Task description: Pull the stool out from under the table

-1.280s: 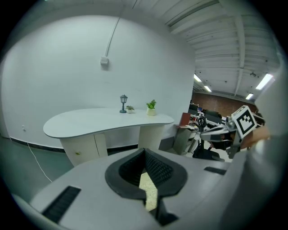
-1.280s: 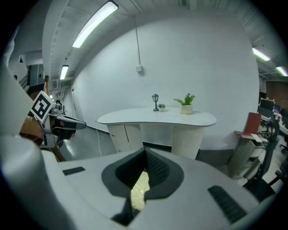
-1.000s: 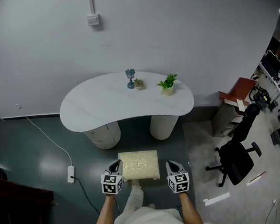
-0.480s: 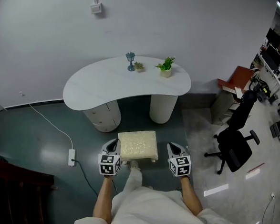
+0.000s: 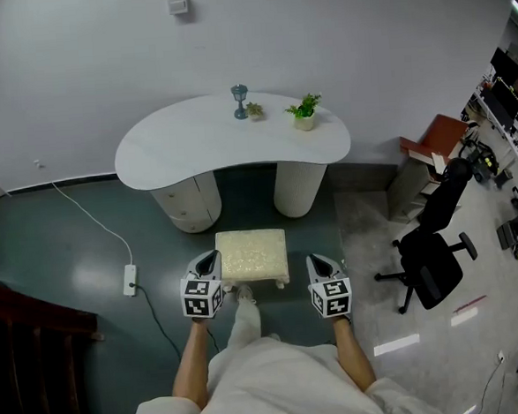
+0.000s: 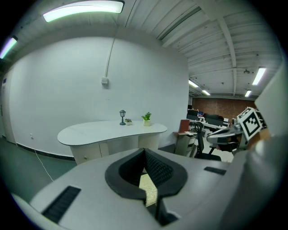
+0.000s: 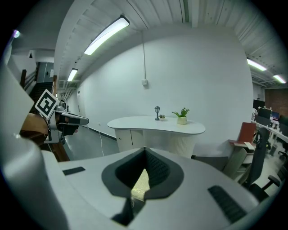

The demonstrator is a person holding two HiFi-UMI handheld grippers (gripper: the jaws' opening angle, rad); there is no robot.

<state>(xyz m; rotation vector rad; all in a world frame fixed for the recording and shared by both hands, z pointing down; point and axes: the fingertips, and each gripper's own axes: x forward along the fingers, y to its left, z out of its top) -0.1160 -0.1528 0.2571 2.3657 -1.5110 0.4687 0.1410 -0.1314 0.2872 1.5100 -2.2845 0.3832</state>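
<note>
office: swivel chair [image 5: 431, 265], rows of monitors [image 5: 509, 96]

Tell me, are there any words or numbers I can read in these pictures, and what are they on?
No words or numbers can be read anywhere.
Cubes on the left gripper and right gripper: black-and-white square patterns only, no letters.
Wall box: no print that shows.
Desks at the right edge: anything printed there is too small to read.
</note>
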